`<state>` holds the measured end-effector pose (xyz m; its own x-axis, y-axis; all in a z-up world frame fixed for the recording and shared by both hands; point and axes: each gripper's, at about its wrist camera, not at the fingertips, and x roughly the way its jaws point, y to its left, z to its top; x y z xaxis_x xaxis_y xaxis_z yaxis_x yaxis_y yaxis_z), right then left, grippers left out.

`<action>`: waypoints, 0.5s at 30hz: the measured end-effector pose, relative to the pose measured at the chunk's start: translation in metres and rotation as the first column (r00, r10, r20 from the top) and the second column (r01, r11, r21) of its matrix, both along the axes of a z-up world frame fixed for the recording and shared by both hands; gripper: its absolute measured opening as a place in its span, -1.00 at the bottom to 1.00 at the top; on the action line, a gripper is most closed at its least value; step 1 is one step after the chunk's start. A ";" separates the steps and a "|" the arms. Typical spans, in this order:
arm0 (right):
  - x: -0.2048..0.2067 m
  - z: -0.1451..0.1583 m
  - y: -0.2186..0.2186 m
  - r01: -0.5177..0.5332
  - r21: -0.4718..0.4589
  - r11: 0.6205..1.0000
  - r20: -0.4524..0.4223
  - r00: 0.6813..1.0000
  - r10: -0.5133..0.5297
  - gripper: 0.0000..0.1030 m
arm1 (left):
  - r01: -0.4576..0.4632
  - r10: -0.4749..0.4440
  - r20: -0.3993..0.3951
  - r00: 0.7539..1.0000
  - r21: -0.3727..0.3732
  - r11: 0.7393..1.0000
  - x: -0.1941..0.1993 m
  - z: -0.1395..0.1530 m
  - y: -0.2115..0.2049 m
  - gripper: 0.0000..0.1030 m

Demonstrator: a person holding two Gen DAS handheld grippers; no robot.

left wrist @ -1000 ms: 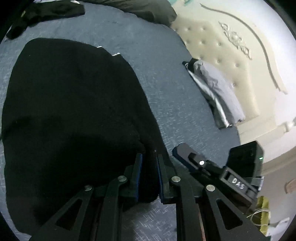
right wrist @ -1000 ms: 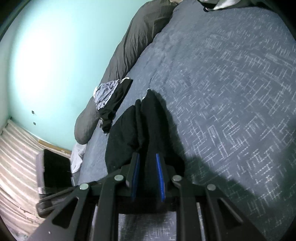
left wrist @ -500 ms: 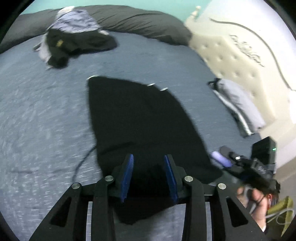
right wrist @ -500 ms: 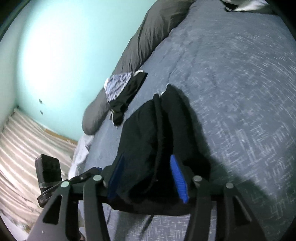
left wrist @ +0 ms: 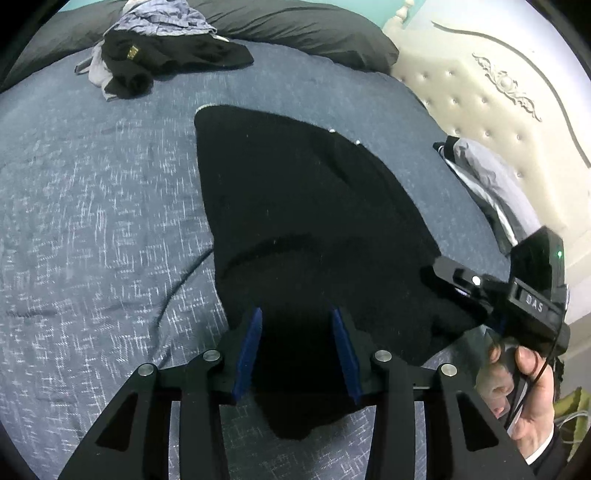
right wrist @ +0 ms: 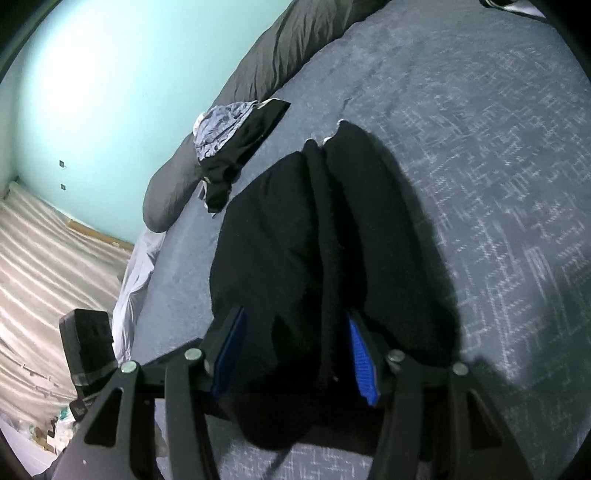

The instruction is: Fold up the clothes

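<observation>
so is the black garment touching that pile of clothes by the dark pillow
Apart. The left wrist view shows bare blue bedspread between the black garment and the pile of clothes; the right wrist view shows the same gap.

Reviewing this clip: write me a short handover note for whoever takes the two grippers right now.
Left gripper: open, over the near edge of the black fabric garment.
Right gripper: open, same garment between its jaws, not pinched.
Garment lies folded lengthwise on the blue-grey patterned bedspread.
Folded grey clothes sit by the cream tufted headboard; a crumpled black and grey clothes heap waits by the dark grey pillows.
Left: finish the fold, then the heap.
</observation>
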<state>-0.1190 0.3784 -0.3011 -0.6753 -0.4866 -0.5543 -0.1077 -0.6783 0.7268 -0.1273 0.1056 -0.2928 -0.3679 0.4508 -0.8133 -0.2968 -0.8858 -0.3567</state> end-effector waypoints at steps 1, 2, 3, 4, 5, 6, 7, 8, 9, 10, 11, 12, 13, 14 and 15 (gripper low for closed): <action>-0.001 0.002 -0.002 -0.008 0.015 1.000 -0.005 1.000 0.008 -0.40 | 0.000 0.000 0.001 1.000 -0.005 1.000 0.002 -0.002 0.000 -0.16; -0.001 0.004 -0.004 -0.017 0.034 0.999 -0.011 1.000 0.018 -0.50 | 0.002 -0.002 0.001 1.000 -0.010 1.000 0.003 -0.003 0.001 -0.16; -0.001 0.008 -0.006 -0.022 0.048 0.999 -0.024 0.999 0.023 -0.64 | 0.004 -0.004 0.000 1.000 -0.015 1.000 0.005 -0.004 0.003 -0.16; 0.000 0.011 -0.007 -0.025 0.059 0.998 -0.040 0.999 0.027 -0.67 | 0.009 -0.009 0.000 1.000 -0.021 1.000 0.006 -0.004 0.005 -0.16; 0.002 0.016 -0.007 -0.020 0.074 0.997 -0.056 0.998 0.025 -0.69 | 0.011 -0.011 0.002 1.000 -0.018 1.000 0.007 -0.004 0.005 -0.16; 0.005 0.022 -0.007 -0.012 0.091 0.996 -0.074 0.997 0.019 -0.71 | 0.014 -0.014 0.003 1.000 -0.016 1.000 0.008 -0.003 0.006 -0.16; 0.007 0.029 -0.007 -0.005 0.111 0.994 -0.096 0.995 0.016 -0.72 | 0.017 -0.017 0.004 1.000 -0.014 1.000 0.009 -0.002 0.008 -0.16; 0.011 0.035 -0.007 0.000 0.131 0.991 -0.114 0.993 0.015 -0.72 | 0.024 -0.024 0.002 1.000 -0.009 1.000 0.009 -0.001 0.009 -0.15; 0.015 0.040 -0.007 0.006 0.147 0.989 -0.126 0.992 0.013 -0.73 | 0.031 -0.031 0.000 1.000 -0.007 0.999 0.010 0.001 0.012 -0.15; 0.019 0.046 -0.007 0.012 0.164 0.986 -0.139 0.990 0.011 -0.73 | 0.041 -0.041 -0.004 0.999 -0.011 0.999 0.011 0.004 0.015 -0.15; 0.023 0.051 -0.007 0.018 0.181 0.983 -0.152 0.988 0.010 -0.73 | 0.052 -0.052 -0.008 0.999 -0.015 0.999 0.012 0.007 0.019 -0.15; 0.027 0.056 -0.007 0.024 0.197 0.980 -0.165 0.986 0.009 -0.73 | 0.062 -0.062 -0.012 0.998 -0.019 0.998 0.013 0.009 0.023 -0.15; 0.031 0.061 -0.007 0.031 0.213 0.977 -0.177 0.984 0.008 -0.73 | 0.071 -0.071 -0.015 0.997 -0.025 0.997 0.013 0.011 0.026 -0.15; 0.035 0.066 -0.007 0.037 0.229 0.973 -0.190 0.982 0.007 -0.73 | 0.078 -0.078 -0.012 0.997 -0.038 0.996 0.013 0.010 0.029 -0.15; 0.036 0.062 -0.003 0.043 0.223 0.974 -0.177 0.984 -0.003 -0.73 | 0.086 -0.087 -0.001 0.996 -0.055 0.995 0.012 0.007 0.033 -0.15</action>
<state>-0.0832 0.3749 -0.2395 -0.7806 -0.3460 -0.5205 -0.0110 -0.8250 0.5650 -0.1149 0.1385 -0.2857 -0.3322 0.4357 -0.8365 -0.3743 -0.8750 -0.3071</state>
